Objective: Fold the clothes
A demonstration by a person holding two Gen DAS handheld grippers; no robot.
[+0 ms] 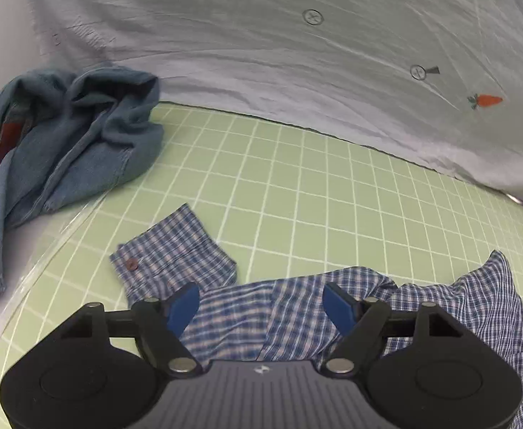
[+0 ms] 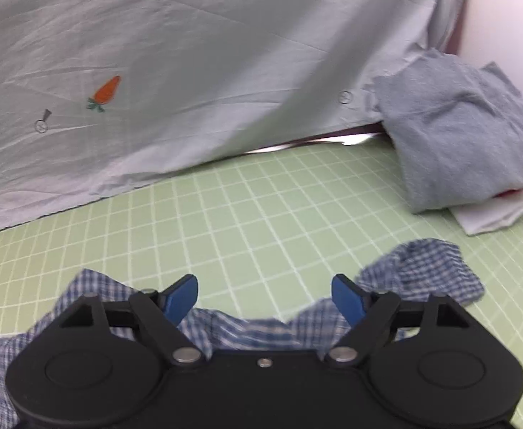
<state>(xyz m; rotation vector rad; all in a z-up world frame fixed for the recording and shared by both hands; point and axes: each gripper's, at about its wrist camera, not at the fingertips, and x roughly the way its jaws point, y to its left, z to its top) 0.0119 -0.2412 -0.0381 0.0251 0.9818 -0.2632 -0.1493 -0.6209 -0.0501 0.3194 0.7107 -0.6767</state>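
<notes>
Folding the checked shirt (image 1: 297, 307) looks just begun: it lies crumpled on the green worktop (image 1: 297, 196), under both tools. The left hand-held gripper (image 1: 261, 309) and right hand-held gripper (image 2: 265, 298) are wide apart, holding nothing. Next, I think, they must spread it flat

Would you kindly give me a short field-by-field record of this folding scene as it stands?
surface: green grid mat
garment in work: blue plaid shirt, rumpled, unfolded
left hand-held gripper: open, above the shirt
right hand-held gripper: open, holding nothing
left side: crumpled denim garment
right side: grey folded garment on a white one
backdrop: pale sheet with carrot print
</notes>
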